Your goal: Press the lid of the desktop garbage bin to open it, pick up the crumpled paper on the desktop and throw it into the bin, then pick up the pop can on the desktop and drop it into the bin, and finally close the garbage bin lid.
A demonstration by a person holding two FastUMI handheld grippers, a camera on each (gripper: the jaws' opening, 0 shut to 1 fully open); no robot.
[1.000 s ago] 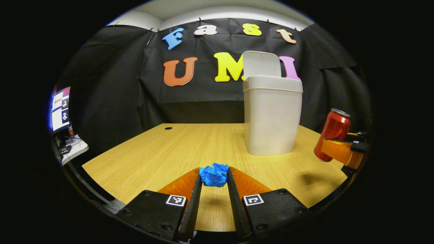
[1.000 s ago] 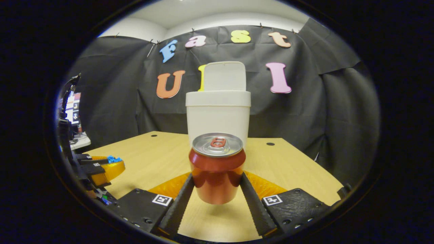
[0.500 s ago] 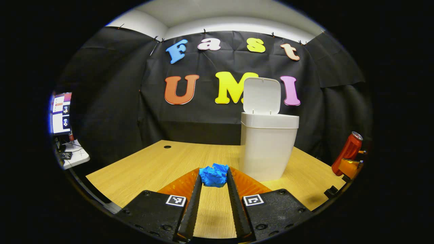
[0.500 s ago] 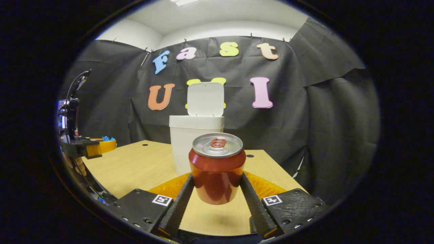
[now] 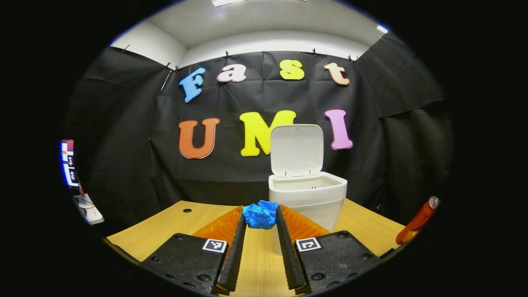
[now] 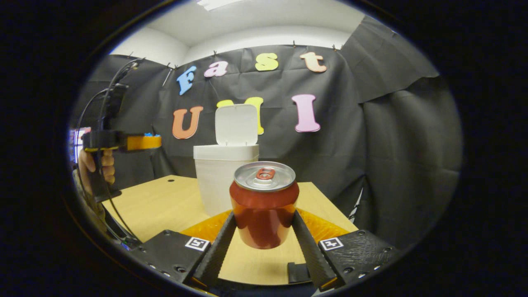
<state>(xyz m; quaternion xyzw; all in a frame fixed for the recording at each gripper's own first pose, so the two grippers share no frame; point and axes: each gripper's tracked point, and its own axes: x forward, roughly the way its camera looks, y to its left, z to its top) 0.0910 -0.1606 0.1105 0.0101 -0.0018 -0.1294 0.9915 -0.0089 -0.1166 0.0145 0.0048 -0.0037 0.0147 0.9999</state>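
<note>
— Two grippers, and each one is loaded?
— Yes. One left gripper (image 5: 260,220) has both fingers pressed on one crumpled paper (image 5: 260,213), a blue ball held above the table (image 5: 165,231), just before the bin (image 5: 307,200).
— And the other?
— One right gripper (image 6: 264,231) is clamped on one pop can (image 6: 264,206), red and upright, lifted off the wood.
— How many bins?
— One, white, standing on the table, its one lid (image 5: 296,150) tipped up and open.
— Any hands?
— One hand (image 6: 97,165) shows in the right gripper view, gripping the left gripper's handle, well left of the bin.
</note>
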